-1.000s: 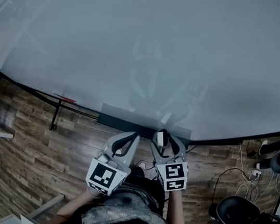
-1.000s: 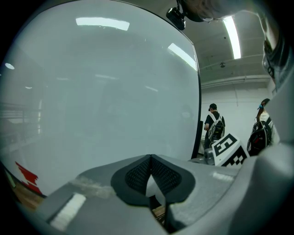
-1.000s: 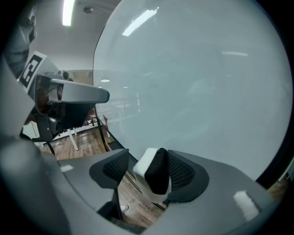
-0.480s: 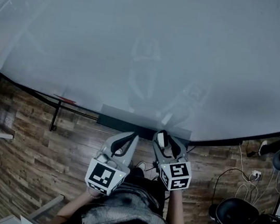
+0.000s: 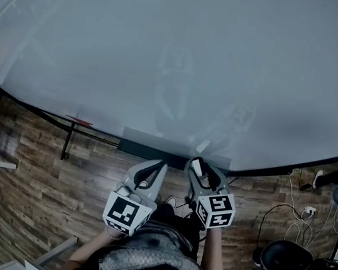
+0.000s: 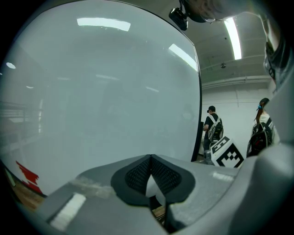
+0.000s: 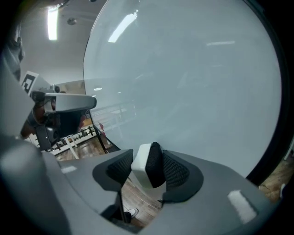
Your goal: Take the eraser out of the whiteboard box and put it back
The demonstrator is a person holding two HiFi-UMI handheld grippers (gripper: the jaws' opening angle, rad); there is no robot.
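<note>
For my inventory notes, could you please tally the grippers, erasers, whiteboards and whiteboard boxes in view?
Grippers: 2, the left gripper and the right gripper, whose jaws have just been closing with the eraser between them
Eraser: 1
Whiteboard: 1
Whiteboard box: 1
Total: 5

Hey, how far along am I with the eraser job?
Done: the eraser is out of the whiteboard box. In hand: the right gripper holds it, its jaws having just closed further. Left: putting it back in the box. The left gripper is shut and empty.
</note>
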